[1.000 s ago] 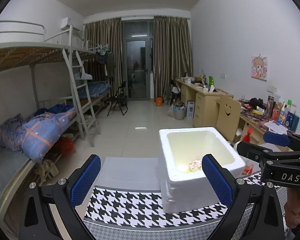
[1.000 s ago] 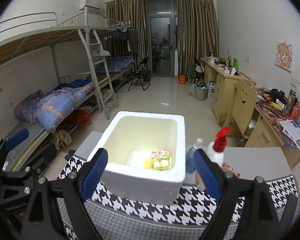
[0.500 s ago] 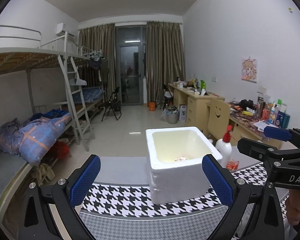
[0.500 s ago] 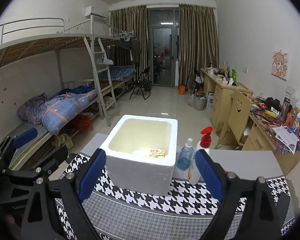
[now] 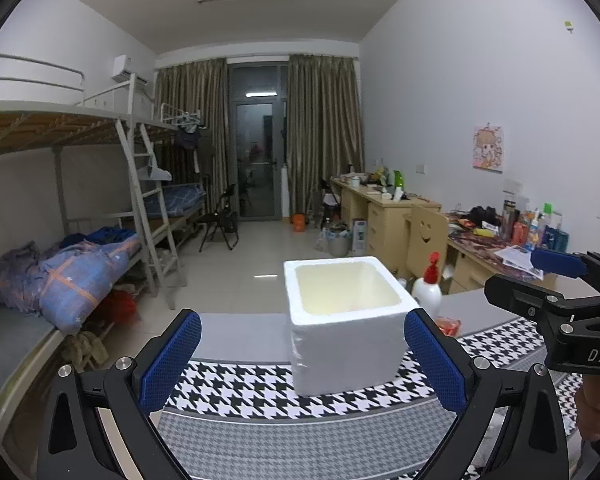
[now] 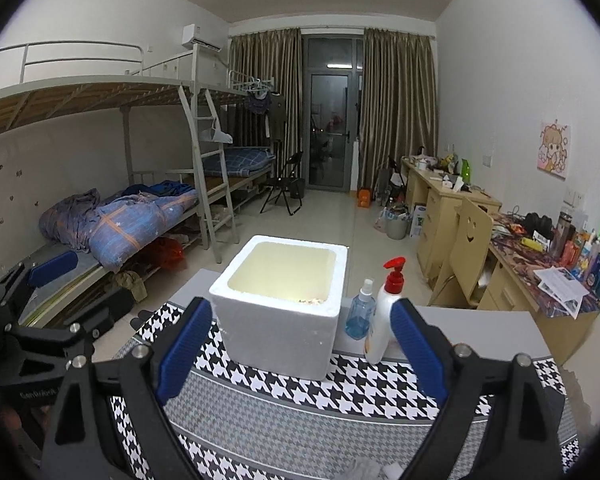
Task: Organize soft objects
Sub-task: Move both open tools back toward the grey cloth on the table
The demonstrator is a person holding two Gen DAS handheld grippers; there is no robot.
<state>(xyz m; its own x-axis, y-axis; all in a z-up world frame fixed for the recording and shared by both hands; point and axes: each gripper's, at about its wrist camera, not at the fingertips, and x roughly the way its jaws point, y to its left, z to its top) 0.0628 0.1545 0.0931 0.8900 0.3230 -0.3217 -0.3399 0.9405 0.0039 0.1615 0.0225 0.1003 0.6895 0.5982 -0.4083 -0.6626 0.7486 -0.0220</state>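
Note:
A white foam box (image 5: 348, 320) (image 6: 284, 304) stands on the houndstooth cloth (image 5: 260, 392) (image 6: 380, 392) that covers the table. Only a sliver of a small patterned item (image 6: 312, 301) shows inside its near right rim; the rest of its contents are hidden. My left gripper (image 5: 302, 360) is open and empty, held back from the box. My right gripper (image 6: 302, 350) is open and empty too, also short of the box. The right gripper's blue pad (image 5: 558, 263) shows at the right edge of the left wrist view.
A white pump bottle with a red top (image 6: 386, 312) (image 5: 428, 288) and a blue spray bottle (image 6: 360, 312) stand right of the box. A small red packet (image 5: 448, 325) lies beside them. Bunk beds (image 6: 120, 220) line the left wall, desks (image 6: 452, 204) the right.
Both grippers have drawn back and lowered, so the box looks smaller and farther and its inside is mostly hidden. Both stayed open.

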